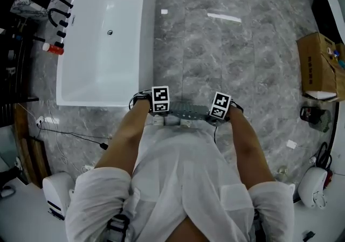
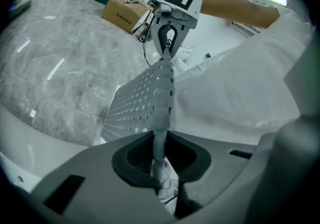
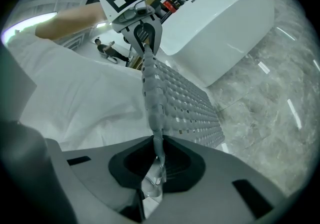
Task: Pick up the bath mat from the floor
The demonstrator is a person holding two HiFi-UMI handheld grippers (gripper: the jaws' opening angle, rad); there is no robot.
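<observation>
A white bathtub (image 1: 105, 36) fills the upper left of the head view. A cardboard box (image 1: 318, 66) sits at the right edge on the grey marble floor (image 1: 232, 57), and cables trail at lower left. The bath mat (image 1: 188, 110) is at frame centre, just beside the tub's near corner and close against the person's white clothing. It is stretched between the two claws. The left claw (image 2: 160, 165) is almost closed, pinching one end of the mat's edge. The right claw (image 3: 156, 163) is equally narrow and clamps the other end.

Left hand-held gripper (image 2: 160, 167), right hand-held gripper (image 3: 157, 169), both clamped.
</observation>
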